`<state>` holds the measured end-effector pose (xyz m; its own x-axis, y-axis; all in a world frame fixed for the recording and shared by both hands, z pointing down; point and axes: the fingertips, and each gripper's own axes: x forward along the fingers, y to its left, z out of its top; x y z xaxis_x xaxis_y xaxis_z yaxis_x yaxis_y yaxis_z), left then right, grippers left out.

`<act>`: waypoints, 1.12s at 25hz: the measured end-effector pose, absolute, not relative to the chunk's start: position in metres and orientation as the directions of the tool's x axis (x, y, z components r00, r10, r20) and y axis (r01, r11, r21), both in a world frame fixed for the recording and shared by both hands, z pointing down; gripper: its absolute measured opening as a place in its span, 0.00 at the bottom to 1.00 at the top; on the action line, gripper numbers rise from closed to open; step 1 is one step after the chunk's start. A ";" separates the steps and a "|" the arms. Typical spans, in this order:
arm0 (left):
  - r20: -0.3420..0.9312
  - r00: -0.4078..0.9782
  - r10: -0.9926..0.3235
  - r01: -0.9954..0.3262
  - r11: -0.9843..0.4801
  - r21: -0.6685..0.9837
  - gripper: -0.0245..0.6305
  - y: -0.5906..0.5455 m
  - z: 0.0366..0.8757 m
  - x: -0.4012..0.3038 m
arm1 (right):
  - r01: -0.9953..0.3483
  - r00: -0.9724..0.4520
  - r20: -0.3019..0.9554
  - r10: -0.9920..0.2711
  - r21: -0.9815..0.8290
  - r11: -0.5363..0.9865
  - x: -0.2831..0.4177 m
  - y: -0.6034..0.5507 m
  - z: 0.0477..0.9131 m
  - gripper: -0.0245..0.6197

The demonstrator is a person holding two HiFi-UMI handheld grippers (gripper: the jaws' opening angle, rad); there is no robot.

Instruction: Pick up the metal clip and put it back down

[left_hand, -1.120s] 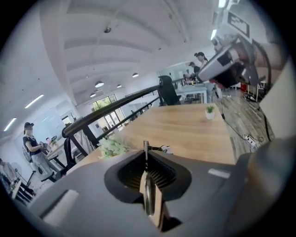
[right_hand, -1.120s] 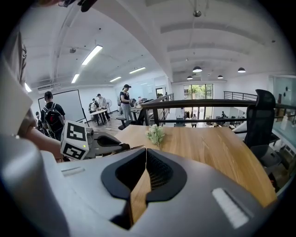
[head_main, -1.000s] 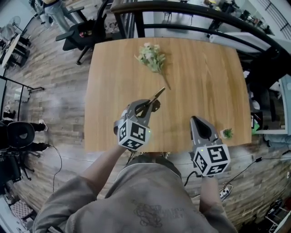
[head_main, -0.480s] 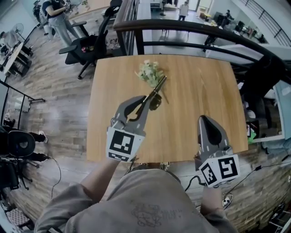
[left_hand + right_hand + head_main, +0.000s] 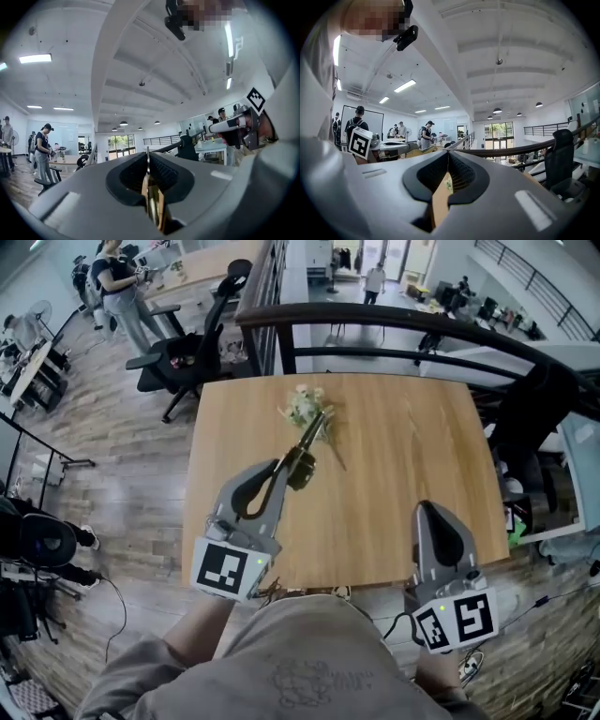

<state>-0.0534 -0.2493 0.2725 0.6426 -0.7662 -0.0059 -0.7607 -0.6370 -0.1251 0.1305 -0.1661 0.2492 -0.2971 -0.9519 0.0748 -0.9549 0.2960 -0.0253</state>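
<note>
**One clip, clamped in the left tool above the bench**

There are two tools, one in each hand, and each carries one marker cube. The left tool (image 5: 287, 463) is clamped on the single metal clip (image 5: 310, 440). In the left gripper view the clip's brassy body (image 5: 153, 202) sits edge-on, pinched in the slit between the jaws. From the head view the clip juts forward out of the tool, clear of the bench (image 5: 403, 446). Its far tip shows in front of the one sprig of pale flowers (image 5: 302, 407) lying near the bench's far edge.

The right tool (image 5: 433, 512) hangs over the near right edge of the bench, well apart from the clip. Its jaws are together with nothing between them, and only the wood of the bench shows through the slit in the right gripper view (image 5: 448, 157).

One black office chair (image 5: 178, 352) stands on the floor past the far left corner.
</note>
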 end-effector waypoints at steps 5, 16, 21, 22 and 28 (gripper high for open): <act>-0.031 0.638 -0.769 -0.766 -0.631 -0.122 0.07 -0.241 0.277 -0.066 | -0.955 -0.297 0.106 -0.949 -0.013 0.297 0.126 -0.163 0.262 0.06; 0.027 0.677 -0.736 -0.731 -0.675 -0.102 0.06 -0.243 0.291 -0.050 | -0.968 -0.249 0.166 -0.954 -0.031 0.248 0.139 -0.149 0.280 0.06; 0.069 0.716 -0.694 -0.685 -0.719 -0.116 0.06 -0.244 0.296 -0.015 | -0.978 -0.208 0.179 -0.962 -0.036 0.204 0.155 -0.141 0.287 0.06; 0.076 0.727 -0.682 -0.673 -0.730 -0.120 0.06 -0.244 0.296 -0.005 | -0.981 -0.195 0.184 -0.963 -0.042 0.191 0.160 -0.139 0.290 0.06; 0.059 0.816 -0.575 -0.552 -0.806 -0.214 0.06 -0.250 0.297 0.069 | -0.991 -0.129 0.229 -0.965 -0.074 0.115 0.193 -0.126 0.313 0.06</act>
